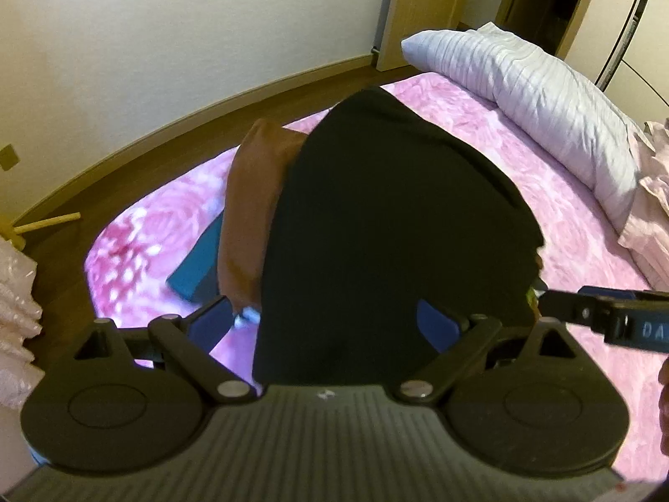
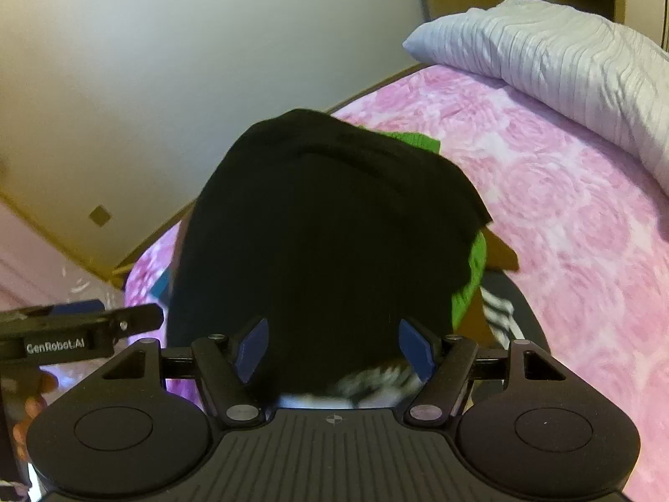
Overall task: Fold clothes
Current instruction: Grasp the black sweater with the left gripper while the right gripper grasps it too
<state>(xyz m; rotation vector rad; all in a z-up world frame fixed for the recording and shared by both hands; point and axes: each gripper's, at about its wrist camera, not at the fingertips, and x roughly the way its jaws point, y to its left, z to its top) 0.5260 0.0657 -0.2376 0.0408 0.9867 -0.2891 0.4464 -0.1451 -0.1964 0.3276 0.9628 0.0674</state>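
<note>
Black cloth fills the space between the jaws of both tools. In the left wrist view, the blue pads of the left gripper (image 1: 324,322) are spread wide, and the near edge of a black garment (image 1: 389,230) lies between them; whether the pads press on it cannot be told, since the fabric hides the contact. In the right wrist view, the right gripper (image 2: 334,349) is likewise seen with its blue pads well apart, the same black garment (image 2: 326,242) running between them, and a grip cannot be confirmed there either.

The garment is draped over a pile of clothes on the bed. Just under its near edge a black-and-white striped piece (image 2: 372,382) is visible. At its right side a green knit (image 2: 470,280) shows, and at its left a brown garment (image 1: 255,209), with a teal item (image 1: 200,259) beside that. All of this rests on a pink rose-patterned bedspread (image 1: 522,159). Farther off, to the right, a pale ribbed pillow (image 1: 531,96) lies across the bed, and pale pink fabric (image 1: 652,209) is bunched at the right edge. Beyond the bed, a wooden floor (image 1: 125,163) and a cream wall (image 1: 167,29) are seen. Each tool appears at the edge of the other's view.
</note>
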